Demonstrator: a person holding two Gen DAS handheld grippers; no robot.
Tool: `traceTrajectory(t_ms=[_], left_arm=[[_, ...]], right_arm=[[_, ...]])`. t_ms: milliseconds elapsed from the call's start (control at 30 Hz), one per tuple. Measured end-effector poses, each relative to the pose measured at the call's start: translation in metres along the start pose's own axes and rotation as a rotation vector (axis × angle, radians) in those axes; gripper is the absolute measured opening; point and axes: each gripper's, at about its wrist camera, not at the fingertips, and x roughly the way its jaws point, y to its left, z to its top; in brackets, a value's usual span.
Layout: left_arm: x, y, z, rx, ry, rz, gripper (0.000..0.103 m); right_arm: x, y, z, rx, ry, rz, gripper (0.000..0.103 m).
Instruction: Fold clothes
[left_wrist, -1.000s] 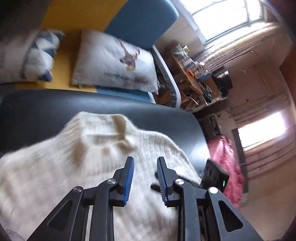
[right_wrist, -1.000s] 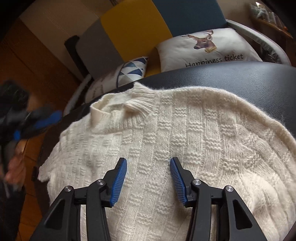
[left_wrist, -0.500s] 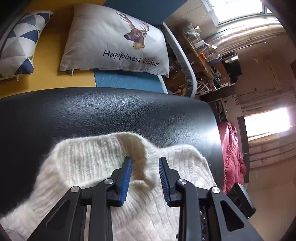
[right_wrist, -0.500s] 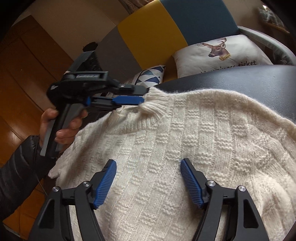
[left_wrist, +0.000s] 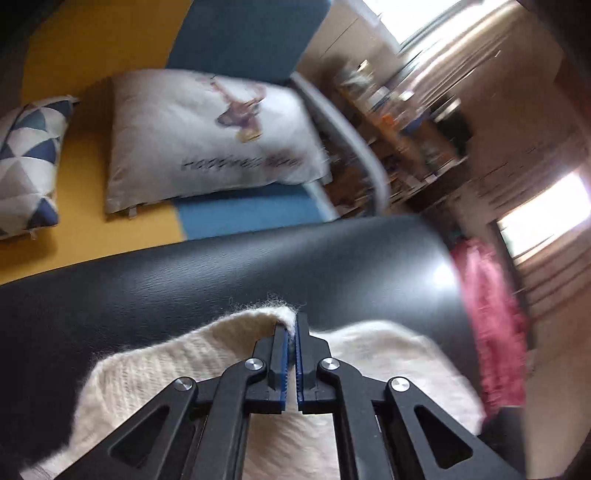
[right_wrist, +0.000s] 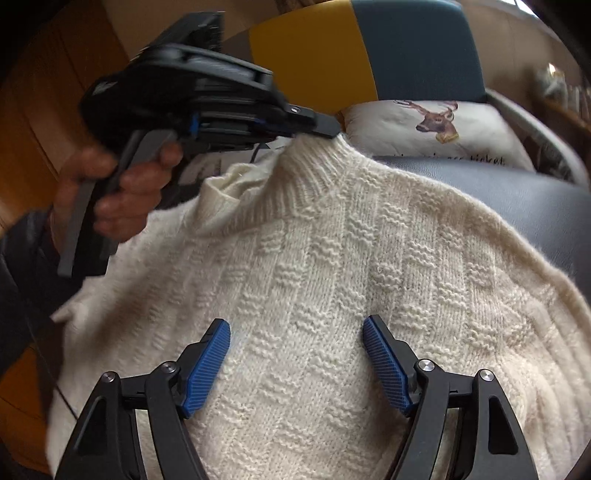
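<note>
Through your left wrist camera, your left gripper (left_wrist: 291, 332) has its blue pads pinched tight on the ribbed collar edge of the cream knitted sweater (left_wrist: 155, 376), which lies on the black padded surface (left_wrist: 184, 288) with the deer cushion (left_wrist: 207, 140) and the triangle-patterned cushion (left_wrist: 26, 162) on the sofa beyond. Through your right wrist camera, your right gripper (right_wrist: 295, 354) hovers over the sweater's front with its jaws spread wide and gripping nothing, having just been opening, while your left hand (right_wrist: 118, 188) holds the other gripper clamped on the collar (right_wrist: 314, 162).
</note>
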Motion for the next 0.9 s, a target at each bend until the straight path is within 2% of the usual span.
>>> traceTrajectory(t_ms=[67, 167, 233, 300, 367, 467, 633, 733, 833, 900], left_arm=[[0.015, 0.004, -0.003, 0.007, 0.017, 0.028, 0.002], [0.015, 0.007, 0.001, -0.028, 0.010, 0.014, 0.003], [0.005, 0.004, -0.002, -0.049, 0.016, 0.001, 0.007], [-0.018, 0.009, -0.009, -0.120, -0.030, -0.055, 0.018], [-0.050, 0.019, -0.028, -0.194, -0.117, -0.060, 0.018], [-0.088, 0.033, -0.069, -0.240, -0.183, 0.008, 0.019], [-0.126, 0.060, -0.142, -0.326, -0.220, 0.084, 0.020], [-0.131, 0.071, -0.173, -0.348, -0.217, 0.110, 0.020], [-0.133, 0.076, -0.194, -0.327, -0.225, 0.123, 0.020], [-0.135, 0.076, -0.199, -0.308, -0.233, 0.127, 0.020]], right_arm=[[0.000, -0.001, -0.001, 0.002, 0.000, 0.001, 0.076], [-0.002, -0.005, -0.001, 0.017, -0.005, 0.020, 0.077], [-0.003, -0.007, -0.001, 0.025, -0.008, 0.032, 0.077], [-0.003, -0.004, -0.002, 0.020, -0.008, 0.038, 0.082], [-0.002, 0.001, -0.001, 0.000, 0.003, 0.060, 0.095], [0.003, 0.013, -0.001, -0.051, 0.031, 0.036, 0.103], [0.007, 0.028, -0.002, -0.115, 0.071, -0.047, 0.103], [0.006, 0.029, 0.000, -0.115, 0.105, -0.053, 0.103], [-0.004, 0.029, 0.017, -0.044, 0.125, 0.016, 0.103], [-0.014, 0.031, 0.039, 0.040, 0.116, 0.160, 0.103]])
